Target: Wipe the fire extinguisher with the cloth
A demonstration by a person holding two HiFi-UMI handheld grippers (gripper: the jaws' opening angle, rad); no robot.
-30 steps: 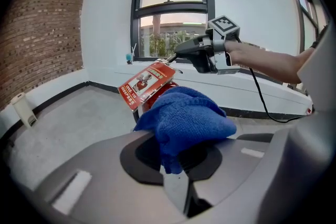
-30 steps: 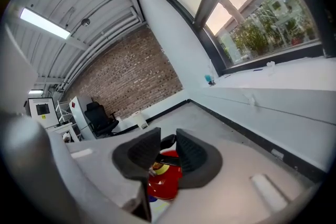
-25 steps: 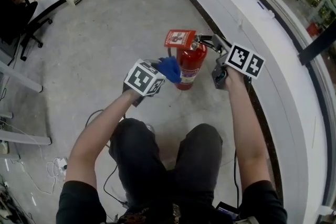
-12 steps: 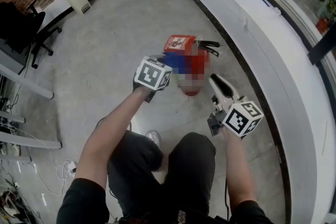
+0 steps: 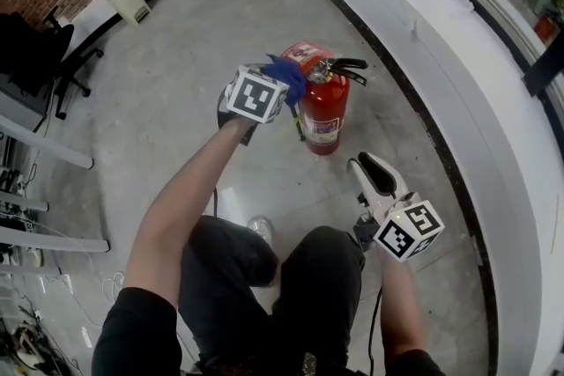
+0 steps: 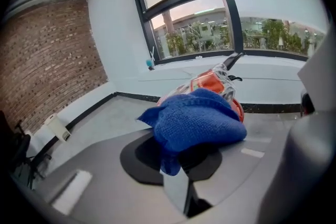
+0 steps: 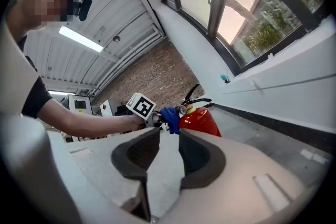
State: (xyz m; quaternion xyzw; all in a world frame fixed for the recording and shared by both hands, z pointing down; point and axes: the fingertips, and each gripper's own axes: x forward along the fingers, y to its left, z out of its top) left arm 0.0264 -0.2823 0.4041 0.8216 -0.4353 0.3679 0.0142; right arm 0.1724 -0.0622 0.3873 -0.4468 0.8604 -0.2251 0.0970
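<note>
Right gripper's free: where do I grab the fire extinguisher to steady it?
Probably the black lever handle atop the fire extinguisher, from its right: the handle juts that way, toward the right gripper, whose empty jaws have just been opening, while the cloth covers the top's left.
</note>
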